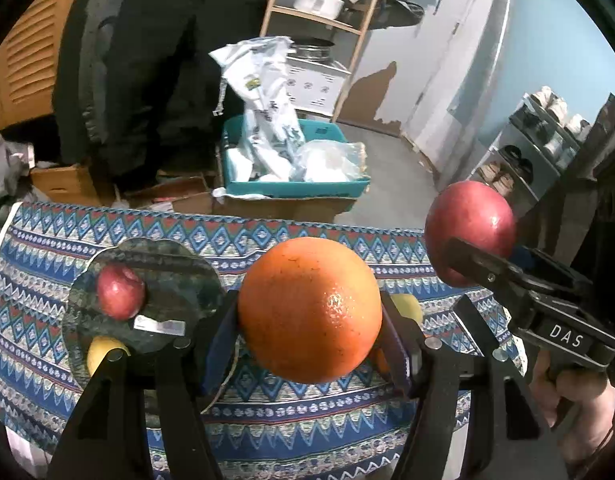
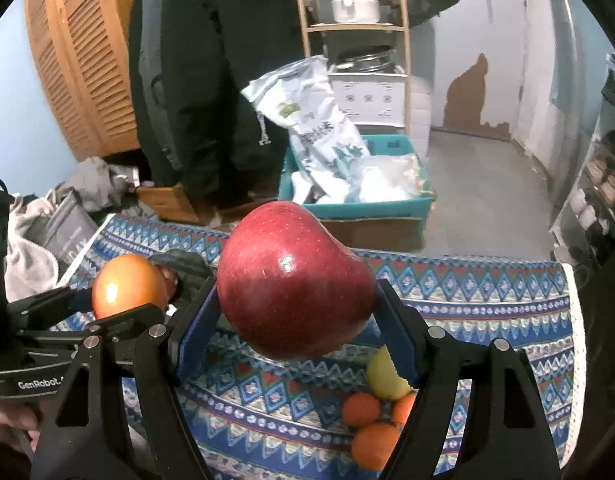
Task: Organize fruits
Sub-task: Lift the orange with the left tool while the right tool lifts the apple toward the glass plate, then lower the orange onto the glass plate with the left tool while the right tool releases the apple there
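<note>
Above the patterned blue cloth (image 1: 287, 420), the left gripper (image 1: 309, 312) clamps a large round orange (image 1: 309, 308) and the right gripper (image 2: 295, 292) clamps a big red apple (image 2: 293, 284), likely bound for the dark green plate (image 1: 179, 280).

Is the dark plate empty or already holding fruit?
Holding fruit: a small red apple lies on the dark plate, and a yellow fruit shows at its near edge.
</note>
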